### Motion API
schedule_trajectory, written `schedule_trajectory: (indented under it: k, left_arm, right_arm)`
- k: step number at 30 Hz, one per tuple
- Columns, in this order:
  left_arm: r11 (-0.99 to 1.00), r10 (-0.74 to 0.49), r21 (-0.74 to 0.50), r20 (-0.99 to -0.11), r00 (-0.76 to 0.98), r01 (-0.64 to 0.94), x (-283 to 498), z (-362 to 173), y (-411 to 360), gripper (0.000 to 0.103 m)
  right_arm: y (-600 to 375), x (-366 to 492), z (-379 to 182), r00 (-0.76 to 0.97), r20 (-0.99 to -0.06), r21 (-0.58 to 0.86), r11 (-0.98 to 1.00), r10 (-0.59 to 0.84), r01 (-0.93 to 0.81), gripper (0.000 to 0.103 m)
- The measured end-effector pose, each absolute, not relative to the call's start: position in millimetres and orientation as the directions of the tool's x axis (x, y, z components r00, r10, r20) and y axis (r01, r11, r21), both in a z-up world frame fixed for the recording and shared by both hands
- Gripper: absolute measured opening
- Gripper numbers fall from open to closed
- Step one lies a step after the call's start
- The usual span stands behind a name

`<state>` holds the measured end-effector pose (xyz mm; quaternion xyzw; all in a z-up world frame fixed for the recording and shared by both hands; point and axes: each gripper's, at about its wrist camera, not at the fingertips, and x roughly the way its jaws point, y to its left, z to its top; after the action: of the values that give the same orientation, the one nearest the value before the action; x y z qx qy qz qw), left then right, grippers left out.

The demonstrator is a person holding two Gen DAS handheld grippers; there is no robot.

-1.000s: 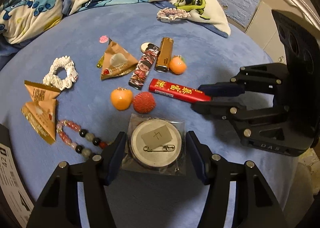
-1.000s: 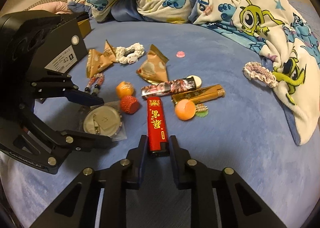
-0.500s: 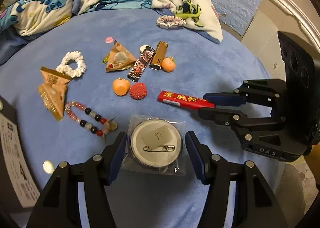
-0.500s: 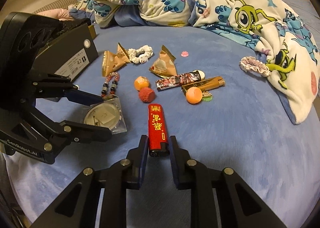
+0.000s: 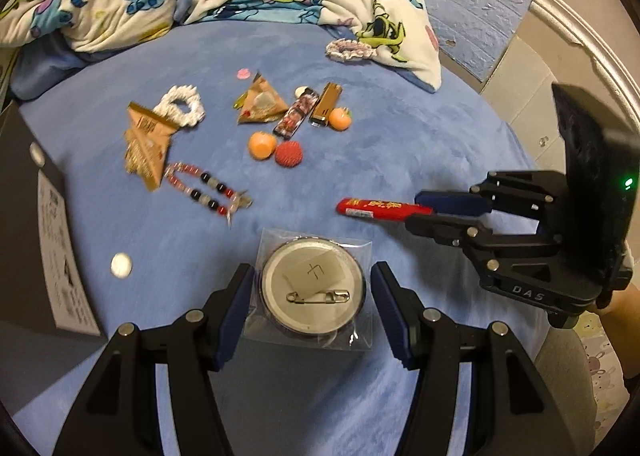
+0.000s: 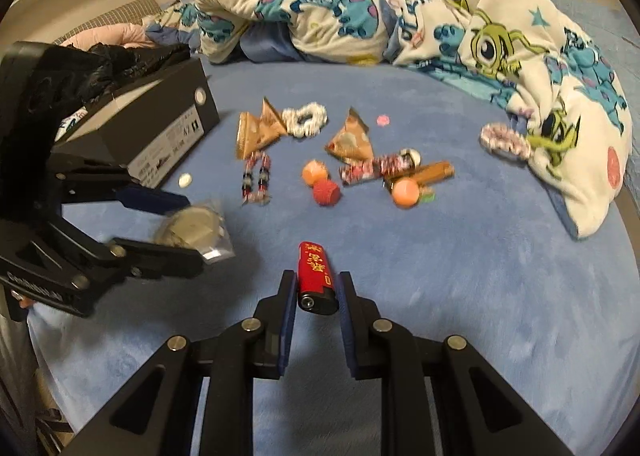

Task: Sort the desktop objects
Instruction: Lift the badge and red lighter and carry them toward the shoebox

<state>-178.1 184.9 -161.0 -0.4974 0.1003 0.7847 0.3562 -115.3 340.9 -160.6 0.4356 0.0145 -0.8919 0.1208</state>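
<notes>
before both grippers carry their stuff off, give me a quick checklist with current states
1. Right gripper clamped on the red lighter: ok, both pads touch its sides.
2. Grip depth on the lighter: not ok, only its rear end is held.
3. Left gripper closed on the bagged pin badge: cannot tell, gaps show beside the badge itself, and contact with the clear bag is unclear.
4. Badge off the blue cover: cannot tell.
5. Two grippers apart from each other: ok.
6. Black box free to receive items: cannot tell, its inside is hidden.

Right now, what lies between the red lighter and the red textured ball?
Only bare blue bedsheet separates the red lighter from the red textured ball; the right wrist view shows it.
</notes>
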Motion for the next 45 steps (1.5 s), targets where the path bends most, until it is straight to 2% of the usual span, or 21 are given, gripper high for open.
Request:
schedule_trajectory:
  k: [7, 11, 28, 32, 34, 45]
  left_arm:
    - [-0.74, 0.459, -0.212, -0.852, -0.25, -0.638, -172, -166, 173, 0.06]
    - [-0.742, 0.46, -0.215, -0.852, -0.25, -0.635, -173, -167, 171, 0.06]
    - [-0.75, 0.461, -0.224, -0.852, -0.248, -0.622, -181, -174, 172, 0.06]
    - [-0.752, 0.461, -0.226, -0.851, -0.25, -0.619, -180, -173, 170, 0.06]
    - [-0.754, 0.463, -0.228, -0.849, -0.253, -0.616, -179, -171, 168, 0.06]
    - [-0.772, 0.472, -0.235, -0.835, -0.284, -0.591, -174, -146, 145, 0.06]
  right_arm:
    - [336, -110, -191, -0.507, -0.84, 0.105, -0.974, -0.194, 0.199, 0.021]
    - [337, -119, -193, -0.507, -0.838, 0.124, -0.975, -0.203, 0.185, 0.022]
    - [321, -135, -200, -0.508, -0.848, 0.052, -0.978, -0.15, 0.201, 0.027]
    - [316, -133, -200, -0.527, -0.841, 0.011, -0.979, -0.117, 0.201, 0.026]
    - [316, -132, -199, -0.529, -0.841, 0.01, -0.98, -0.115, 0.197, 0.02]
    - [306, -123, -183, -0.557, -0.823, 0.006, -0.982, -0.113, 0.191, 0.019]
